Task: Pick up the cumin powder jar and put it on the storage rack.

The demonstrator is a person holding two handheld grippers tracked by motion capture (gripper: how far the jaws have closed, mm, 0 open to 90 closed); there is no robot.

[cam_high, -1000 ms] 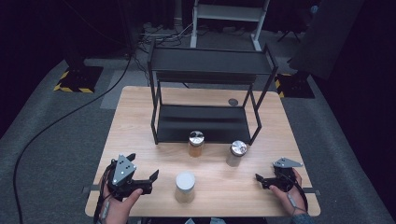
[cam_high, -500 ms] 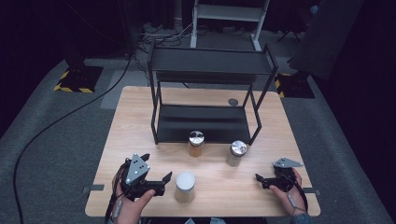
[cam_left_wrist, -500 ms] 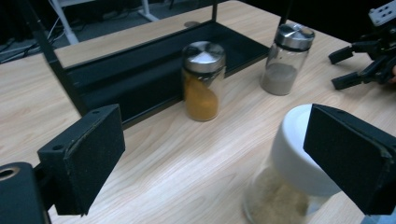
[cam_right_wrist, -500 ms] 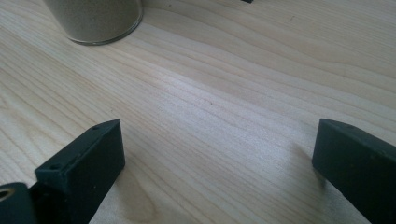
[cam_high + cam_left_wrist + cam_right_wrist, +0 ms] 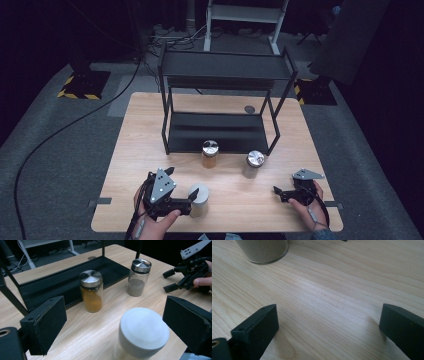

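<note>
A glass jar with a white lid (image 5: 199,196) stands near the table's front edge. My left gripper (image 5: 184,184) is beside it, open. In the left gripper view the white-lidded jar (image 5: 142,332) sits low between the two wide-apart pads, closer to the right one, with neither pad pressing on it. An orange spice jar (image 5: 210,153) and a grey-powder jar (image 5: 254,164), both with metal lids, stand in front of the black rack (image 5: 220,80). My right gripper (image 5: 279,192) rests open at the front right, its jaws wide over bare wood (image 5: 327,302).
The two-tier black rack takes up the back half of the wooden table (image 5: 140,145); a small dark disc (image 5: 249,109) lies behind its lower shelf. The base of a sandy-filled jar (image 5: 263,250) stands ahead of my right gripper. Grey carpet and cables surround the table.
My left gripper has moved right along the front edge until its jaws flank the white-lidded jar. The right gripper and the jars have stayed put.
</note>
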